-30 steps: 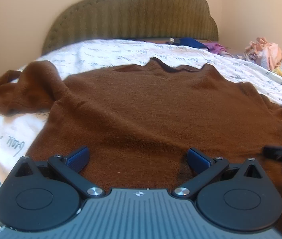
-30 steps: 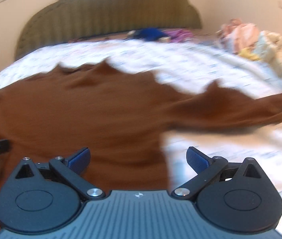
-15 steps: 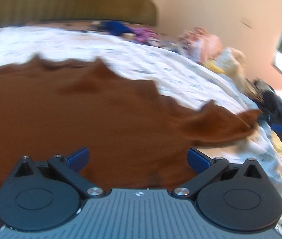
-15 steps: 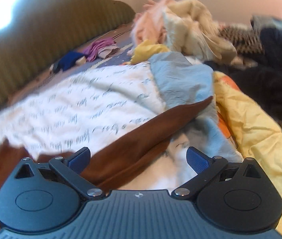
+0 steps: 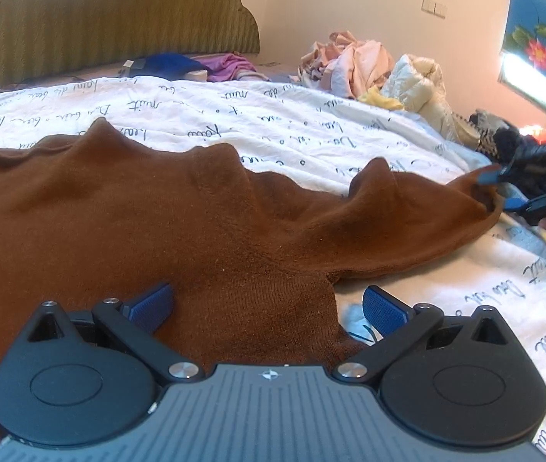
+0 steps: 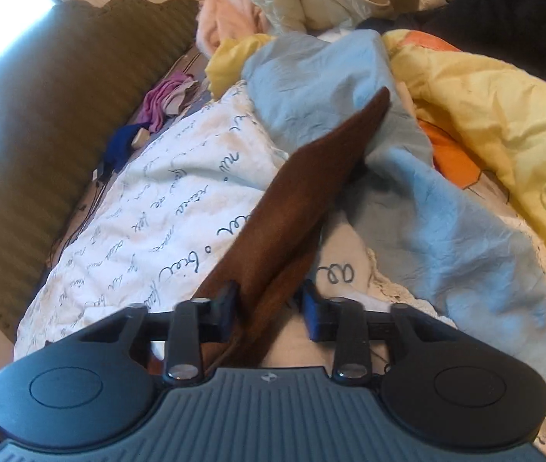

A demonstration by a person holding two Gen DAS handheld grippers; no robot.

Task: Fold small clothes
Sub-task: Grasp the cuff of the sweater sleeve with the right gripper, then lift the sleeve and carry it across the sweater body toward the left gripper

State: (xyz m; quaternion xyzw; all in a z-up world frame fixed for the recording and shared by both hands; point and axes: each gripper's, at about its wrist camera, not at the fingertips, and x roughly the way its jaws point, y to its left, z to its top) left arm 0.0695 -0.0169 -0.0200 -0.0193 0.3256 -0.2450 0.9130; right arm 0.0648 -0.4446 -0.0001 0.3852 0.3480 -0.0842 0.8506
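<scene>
Right gripper (image 6: 269, 310): jaws narrowed around the end of the sleeve (image 6: 311, 181) of a brown sweater (image 5: 126, 231), the cloth standing on edge between the two blue pads; whether the pads actually pinch it or only flank it cannot be told, as a gap shows on the right side. Left gripper (image 5: 267, 308): jaws wide, holding nothing, hovering low over the sweater's body near the armpit. Sweater: spread front-up on the bed (image 5: 292, 115), on a white cover printed with script, the sleeve stretched out toward the bed's edge. Beyond: a green headboard (image 5: 99, 19); a heap of pale clothes (image 5: 369, 65) by the wall; blue and yellow bedding (image 6: 446, 123) under the sleeve's tip. Risks, as judged: a shallow hold on the cuff may slip when the sleeve is carried across, dropping it short; with the body unpinned by the left gripper, pulling could drag the whole sweater and wrinkle it; the sleeve could twist, being held edgewise.
</scene>
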